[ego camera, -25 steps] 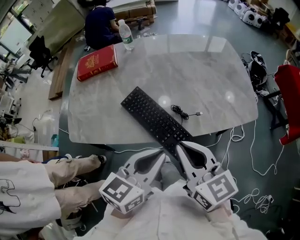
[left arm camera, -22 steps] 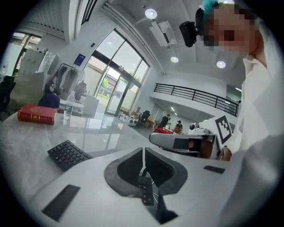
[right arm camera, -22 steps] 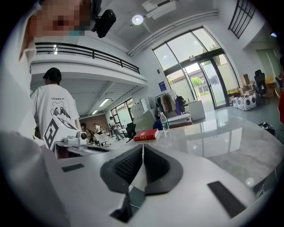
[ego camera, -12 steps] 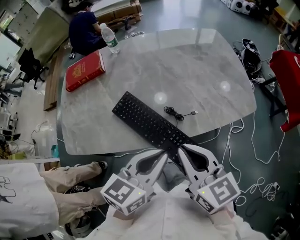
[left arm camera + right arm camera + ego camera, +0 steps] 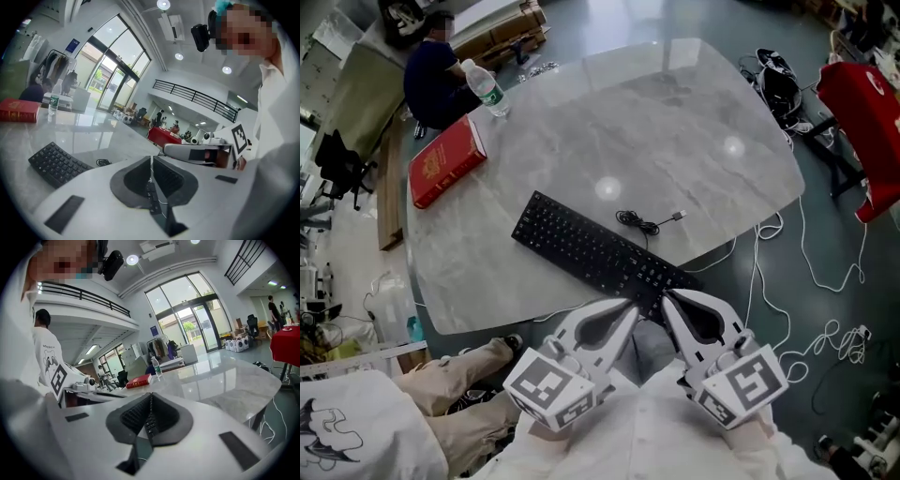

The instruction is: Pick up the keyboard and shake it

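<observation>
The black keyboard (image 5: 591, 253) lies diagonally on the grey marble table (image 5: 694, 141), its right end reaching past the near edge. Its cable (image 5: 642, 223) is coiled just behind it. My left gripper (image 5: 636, 305) and right gripper (image 5: 664, 295) form a V, tips side by side over the keyboard's near right end. In the left gripper view the jaws (image 5: 151, 164) are shut pad to pad, and the keyboard (image 5: 56, 164) stretches off to the left. In the right gripper view the jaws (image 5: 151, 401) are shut too. Keys show only through the gap below the pads.
A red book (image 5: 445, 161) and a water bottle (image 5: 484, 84) stand at the table's far left corner, with a seated person (image 5: 431, 70) behind them. Another person's legs (image 5: 459, 375) are at the near left. A red chair (image 5: 862, 103) and floor cables (image 5: 825, 309) are on the right.
The head view has swung, so the table now sits turned and shifted left. Both gripper views have turned right. The keyboard keeps its place beside the cable and book. Both jaws stay shut.
</observation>
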